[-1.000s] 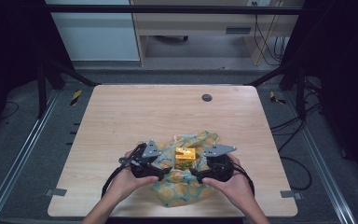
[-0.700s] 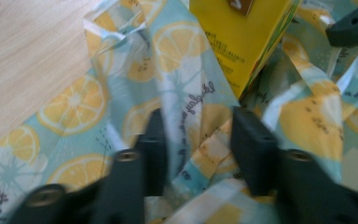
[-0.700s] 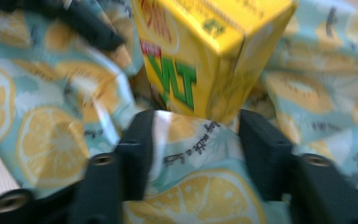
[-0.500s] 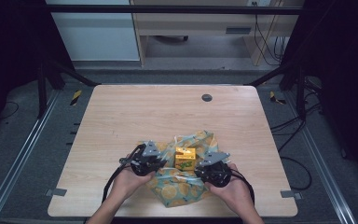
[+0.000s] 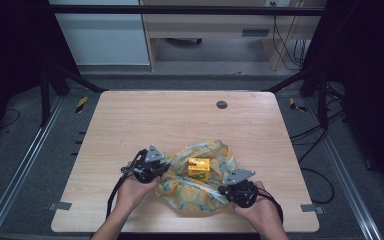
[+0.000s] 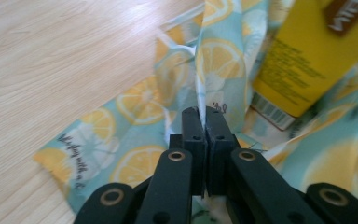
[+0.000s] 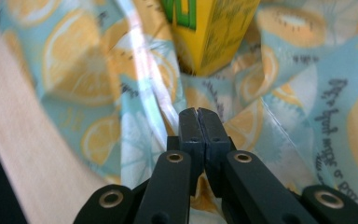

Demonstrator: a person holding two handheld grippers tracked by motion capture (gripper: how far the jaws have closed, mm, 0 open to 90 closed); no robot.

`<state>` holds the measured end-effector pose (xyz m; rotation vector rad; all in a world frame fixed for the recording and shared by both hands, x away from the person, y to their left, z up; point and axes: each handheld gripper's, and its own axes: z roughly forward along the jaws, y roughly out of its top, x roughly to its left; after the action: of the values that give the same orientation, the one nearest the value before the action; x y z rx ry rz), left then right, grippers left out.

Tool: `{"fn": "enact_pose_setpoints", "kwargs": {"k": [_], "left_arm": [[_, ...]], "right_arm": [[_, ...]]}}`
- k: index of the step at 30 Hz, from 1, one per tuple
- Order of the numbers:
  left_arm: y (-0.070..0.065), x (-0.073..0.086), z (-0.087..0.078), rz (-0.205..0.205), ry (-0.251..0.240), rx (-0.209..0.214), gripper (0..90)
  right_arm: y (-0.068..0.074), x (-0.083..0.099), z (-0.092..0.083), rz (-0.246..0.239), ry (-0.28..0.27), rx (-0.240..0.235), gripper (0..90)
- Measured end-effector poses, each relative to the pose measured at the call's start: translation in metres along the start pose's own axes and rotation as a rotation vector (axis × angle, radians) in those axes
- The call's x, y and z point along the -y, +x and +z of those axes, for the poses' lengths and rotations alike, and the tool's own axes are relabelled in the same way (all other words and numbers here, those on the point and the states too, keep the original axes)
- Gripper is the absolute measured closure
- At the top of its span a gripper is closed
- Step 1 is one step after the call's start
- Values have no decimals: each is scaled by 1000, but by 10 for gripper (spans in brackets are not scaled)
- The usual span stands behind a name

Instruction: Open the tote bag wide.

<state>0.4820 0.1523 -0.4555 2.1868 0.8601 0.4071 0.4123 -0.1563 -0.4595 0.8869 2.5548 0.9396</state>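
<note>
A lemon-print cloth (image 5: 196, 194) lies rumpled on the near middle of the wooden table (image 5: 180, 120), with a yellow carton (image 5: 199, 168) standing on it. My left gripper (image 5: 164, 170) is at the cloth's left edge. In the left gripper view its jaws have just closed and pinch a raised fold of the cloth (image 6: 214, 84), with the carton (image 6: 307, 56) beyond at the right. My right gripper (image 5: 222, 189) is at the cloth's near right edge. Its jaws have also just closed, on a fold of the cloth (image 7: 140, 93) in front of the carton (image 7: 209, 37).
A small dark round grommet (image 5: 222, 104) sits near the table's far edge. Black frame posts and cables stand around the table on the floor. Both of the person's hands come in over the table's front edge.
Both grippers have closed on the cloth's edges. The right gripper has shifted toward the front right, drawing its part of the cloth along. The left hand stays about where it was.
</note>
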Motion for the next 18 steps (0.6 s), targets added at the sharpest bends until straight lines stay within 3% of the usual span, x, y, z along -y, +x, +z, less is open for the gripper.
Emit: {"fn": "enact_pose_setpoints", "kwargs": {"k": [6, 10, 13, 16, 18], "left_arm": [[7, 4, 5, 2, 46, -30, 894], [8, 10, 9, 5, 93, -17, 898], [11, 17, 11, -26, 111, 0, 900], [12, 22, 12, -49, 117, 13, 900], [13, 24, 13, -43, 124, 13, 900]], "right_arm": [[-2, 18, -12, 14, 10, 20, 900], [-9, 33, -14, 42, 18, 21, 900], [-13, 43, -11, 48, 39, 24, 900], [-16, 45, -11, 60, 35, 6, 900], [-17, 45, -9, 57, 43, 5, 900]]}}
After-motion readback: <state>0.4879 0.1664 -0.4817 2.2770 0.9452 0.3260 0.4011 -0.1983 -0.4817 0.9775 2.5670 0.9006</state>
